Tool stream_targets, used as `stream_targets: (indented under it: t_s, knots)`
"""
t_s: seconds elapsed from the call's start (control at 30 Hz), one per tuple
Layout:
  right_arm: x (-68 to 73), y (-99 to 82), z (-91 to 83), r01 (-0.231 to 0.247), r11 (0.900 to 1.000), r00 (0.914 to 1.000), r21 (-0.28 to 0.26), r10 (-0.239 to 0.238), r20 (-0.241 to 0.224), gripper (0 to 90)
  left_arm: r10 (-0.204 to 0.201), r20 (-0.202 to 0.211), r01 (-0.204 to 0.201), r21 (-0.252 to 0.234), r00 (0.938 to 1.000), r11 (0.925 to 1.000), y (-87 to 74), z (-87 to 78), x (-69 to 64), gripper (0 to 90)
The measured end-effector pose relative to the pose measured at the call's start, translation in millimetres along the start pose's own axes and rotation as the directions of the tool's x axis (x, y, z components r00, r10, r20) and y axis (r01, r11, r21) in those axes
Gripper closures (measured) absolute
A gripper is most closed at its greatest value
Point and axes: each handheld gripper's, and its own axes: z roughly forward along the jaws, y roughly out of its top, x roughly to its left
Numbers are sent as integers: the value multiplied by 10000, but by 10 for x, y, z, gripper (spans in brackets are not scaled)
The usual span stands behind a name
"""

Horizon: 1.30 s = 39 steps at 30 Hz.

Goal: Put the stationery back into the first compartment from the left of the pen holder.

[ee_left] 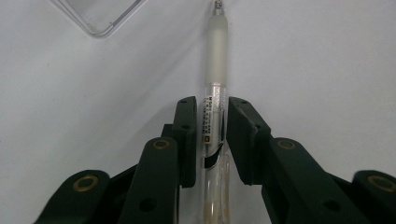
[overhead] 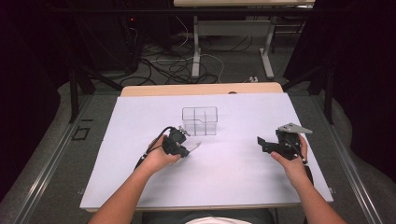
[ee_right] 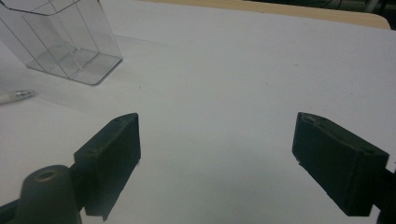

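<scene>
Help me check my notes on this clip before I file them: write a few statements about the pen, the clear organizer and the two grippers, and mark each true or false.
1. The left gripper has its jaws around the pen. True.
2. The pen stands upright inside the clear organizer. False: it lies on the white table cover, outside the organizer.
3. The right gripper holds a second pen. False: its jaws stand wide apart with nothing between them.
4. The organizer is divided into compartments. True.
5. The organizer sits nearer the left gripper than the right. True.
</scene>
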Motion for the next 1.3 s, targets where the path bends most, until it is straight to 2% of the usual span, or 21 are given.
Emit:
stream_targets:
  t_s: [0.23,0.37,0.4,0.57,0.8,1.1,1.3]
  knots:
    - [2,0,1,0,10000,10000,1,0,4,151,102,-35,-101,49,9999,9999,0,-1,-4,783]
    - [-1,-1,3,1,10000,10000,3,-1,-5,151,120,-40,-120,34,9999,9999,-1,3,-20,789]
    - [-1,-2,6,-16,10000,10000,5,16,-9,151,254,-68,-253,58,9997,9997,3,2,-17,790]
    - [0,-1,8,-18,10000,10000,-3,18,-20,151,376,-88,-376,69,9993,9993,7,3,-18,794]
    - [3,0,7,10,10000,10000,-1,-10,-17,151,422,-140,-420,137,9990,9990,16,2,-30,795]
    - [0,-4,14,3,10000,10000,5,-3,-26,151,402,-31,-402,-46,9992,9992,22,-32,-34,795]
    - [-1,-4,15,6,10000,10000,3,-6,-21,151,277,110,-271,-510,9996,9983,35,-138,-26,795]
